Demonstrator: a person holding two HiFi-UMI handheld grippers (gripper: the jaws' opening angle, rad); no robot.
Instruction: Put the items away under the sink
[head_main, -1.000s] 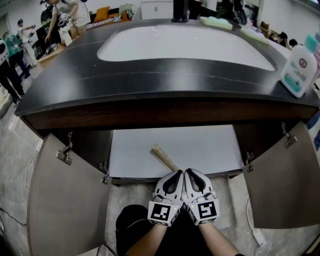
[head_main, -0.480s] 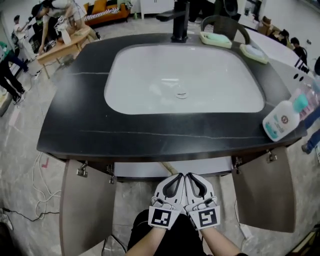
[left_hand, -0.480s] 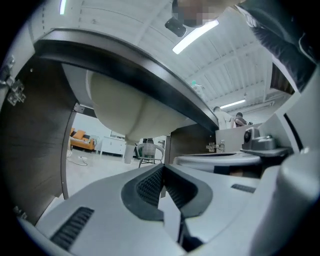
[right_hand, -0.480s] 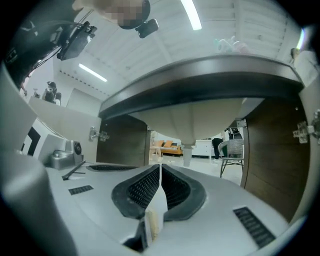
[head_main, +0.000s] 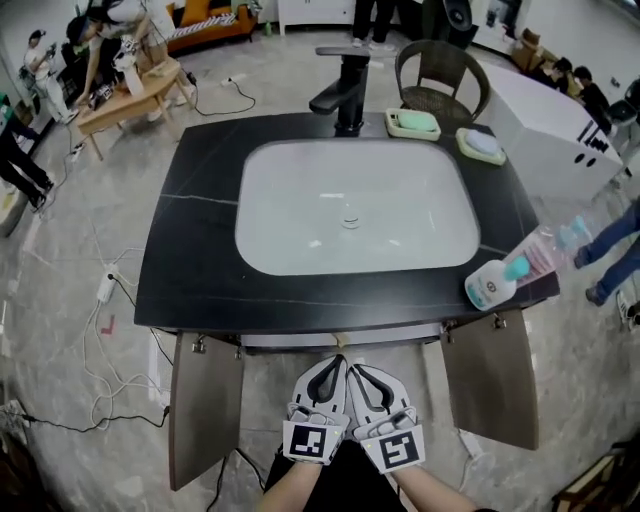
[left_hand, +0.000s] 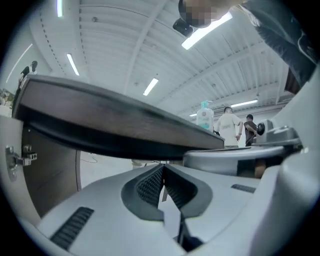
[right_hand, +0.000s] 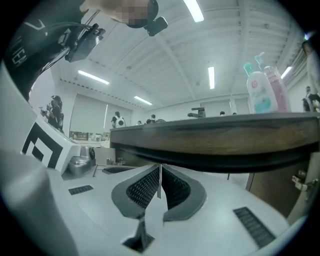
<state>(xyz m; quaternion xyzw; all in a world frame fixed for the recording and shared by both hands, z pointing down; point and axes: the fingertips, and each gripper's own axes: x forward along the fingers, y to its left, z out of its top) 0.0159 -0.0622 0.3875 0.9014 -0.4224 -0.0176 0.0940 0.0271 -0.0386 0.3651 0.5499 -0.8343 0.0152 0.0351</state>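
Left gripper (head_main: 332, 368) and right gripper (head_main: 362, 374) are held touching side by side, jaws closed together on nothing, low before the open cabinet; judged a neutral posture between items. The white bottle (head_main: 494, 284) and pink bottle (head_main: 545, 250) stand on the counter (head_main: 200, 250) edge, ahead and well right of the jaws, not yet stowed. The counter overhangs just ahead of the jaws, and the cabinet doors (head_main: 205, 405) hang open on either side.

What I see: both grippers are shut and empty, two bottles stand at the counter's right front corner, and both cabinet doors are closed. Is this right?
Not quite. The head view shows the left door and right door swung open, not closed. The left gripper and right gripper are shut and empty, and the bottles stand there.
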